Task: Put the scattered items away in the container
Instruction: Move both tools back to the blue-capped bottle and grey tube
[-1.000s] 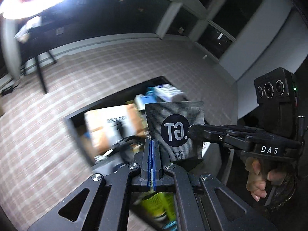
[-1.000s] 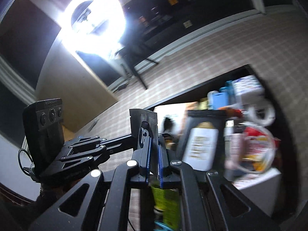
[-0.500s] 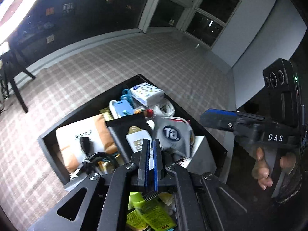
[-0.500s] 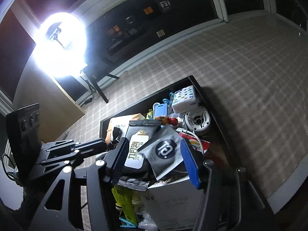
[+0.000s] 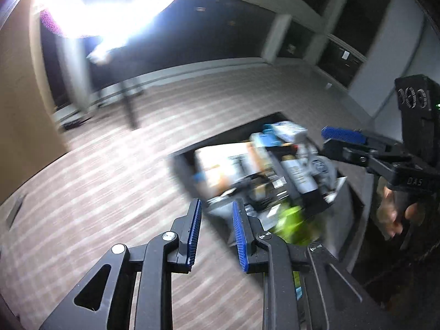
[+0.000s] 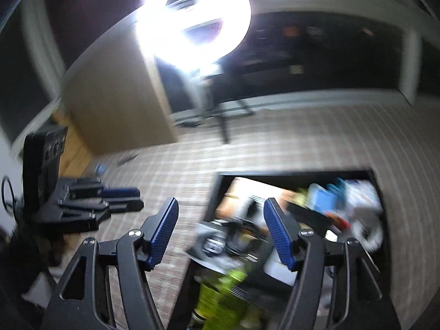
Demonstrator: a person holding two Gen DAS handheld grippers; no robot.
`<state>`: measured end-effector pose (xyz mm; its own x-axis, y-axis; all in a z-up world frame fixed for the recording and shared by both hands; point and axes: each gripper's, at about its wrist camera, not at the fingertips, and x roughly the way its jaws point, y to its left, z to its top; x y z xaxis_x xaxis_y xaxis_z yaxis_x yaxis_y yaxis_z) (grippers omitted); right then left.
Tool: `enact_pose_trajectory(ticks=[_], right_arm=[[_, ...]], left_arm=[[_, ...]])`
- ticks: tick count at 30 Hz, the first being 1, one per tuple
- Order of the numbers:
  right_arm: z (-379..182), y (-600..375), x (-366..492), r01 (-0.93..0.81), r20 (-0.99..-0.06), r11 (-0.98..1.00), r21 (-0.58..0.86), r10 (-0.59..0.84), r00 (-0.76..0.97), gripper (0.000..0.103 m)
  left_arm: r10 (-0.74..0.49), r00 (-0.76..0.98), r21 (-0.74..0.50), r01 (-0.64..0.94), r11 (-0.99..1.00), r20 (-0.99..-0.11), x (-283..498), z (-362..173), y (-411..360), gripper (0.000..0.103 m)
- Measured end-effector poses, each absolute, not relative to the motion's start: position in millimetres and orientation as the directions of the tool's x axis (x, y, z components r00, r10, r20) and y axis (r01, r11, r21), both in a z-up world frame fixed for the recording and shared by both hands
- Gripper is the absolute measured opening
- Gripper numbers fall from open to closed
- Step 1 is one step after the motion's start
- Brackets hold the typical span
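A black container (image 5: 357,220) full of mixed items sits on the checked cloth; it also shows in the right wrist view (image 6: 382,192). A grey pouch (image 5: 321,165) lies on top of the pile, blurred. A lime green packet (image 5: 297,220) lies at the near end and shows in the right wrist view (image 6: 220,297). My left gripper (image 5: 216,233) is open and empty, over the container's near left edge. My right gripper (image 6: 222,233) is wide open and empty above the container. Each gripper shows in the other's view: the right (image 5: 346,137), the left (image 6: 118,195).
A bright ring light (image 6: 192,22) on a stand stands at the back. The checked cloth (image 5: 96,192) spreads left of the container. A tan cabinet (image 6: 115,96) stands at the left. Both views are motion-blurred.
The right gripper let go of the grey pouch, which dropped onto the pile in the container. The left gripper opened. Both grippers have swung left and up.
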<state>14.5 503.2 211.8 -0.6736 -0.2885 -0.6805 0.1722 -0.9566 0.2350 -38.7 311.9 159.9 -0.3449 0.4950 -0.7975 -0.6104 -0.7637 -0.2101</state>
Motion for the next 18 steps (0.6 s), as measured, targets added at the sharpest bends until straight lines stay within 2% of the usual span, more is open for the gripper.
enact_pose_trajectory(ticks=[7,10,18], right_arm=[[214,380,-43,0.455,-0.716,-0.883,0.117,-0.393,-0.577,0.064],[210,332,-66,0.546,-0.735,-0.834,0.084,-0.422,-0.531,0.064],[186,207,-140,0.733,-0.806,-0.68,-0.019,-0.424,-0.413,0.063]], left_arm=[[0.357,-0.429,-0.14,-0.458,-0.878,-0.83,-55,147,171,0.023],[0.295,-0.445,-0.097,-0.414,-0.905,-0.846,-61,140,114,0.031],[0.163,-0.425,0.003,-0.363,-0.932,-0.891,-91,118,-17,0.037]])
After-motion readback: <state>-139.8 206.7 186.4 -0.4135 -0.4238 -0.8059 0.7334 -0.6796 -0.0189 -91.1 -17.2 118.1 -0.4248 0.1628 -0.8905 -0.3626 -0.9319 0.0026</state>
